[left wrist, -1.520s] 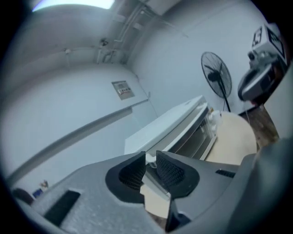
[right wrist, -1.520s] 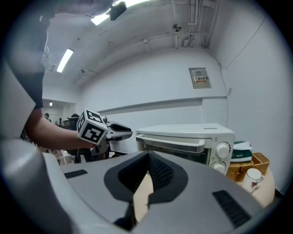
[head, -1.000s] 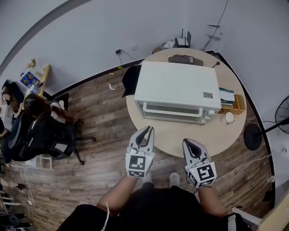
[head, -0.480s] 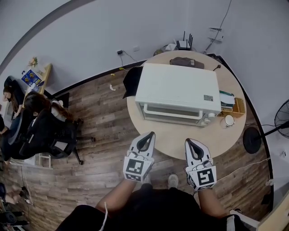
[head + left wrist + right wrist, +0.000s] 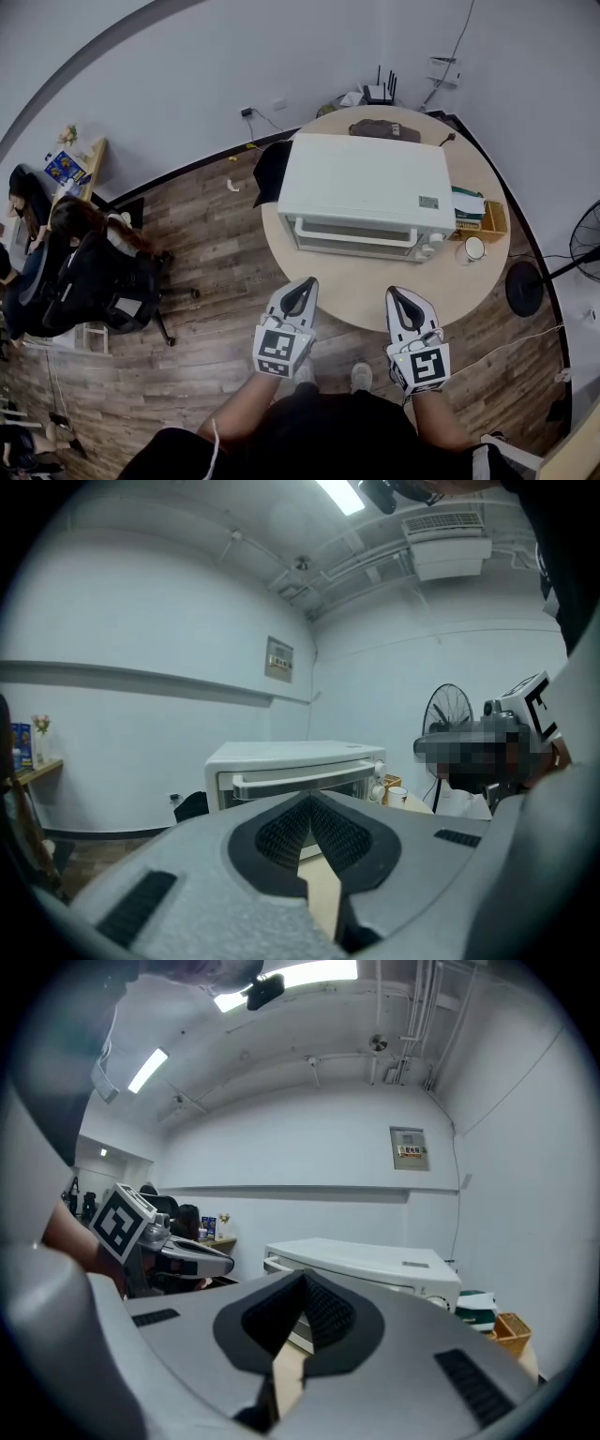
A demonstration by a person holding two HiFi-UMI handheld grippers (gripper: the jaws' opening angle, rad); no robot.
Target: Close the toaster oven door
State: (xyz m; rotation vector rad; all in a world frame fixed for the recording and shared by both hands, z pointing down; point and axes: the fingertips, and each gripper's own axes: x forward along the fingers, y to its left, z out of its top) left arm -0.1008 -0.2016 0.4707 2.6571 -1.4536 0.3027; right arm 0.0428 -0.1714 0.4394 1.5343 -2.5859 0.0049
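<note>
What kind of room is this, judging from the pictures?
Probably an office or a lab room: people sit on office chairs by the wall, and a router stands beyond the round table bearing the toaster oven.

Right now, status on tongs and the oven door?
Left tongs shut, empty. Right tongs shut, empty. Toaster oven door looks closed. Only bare table in front of it.
</note>
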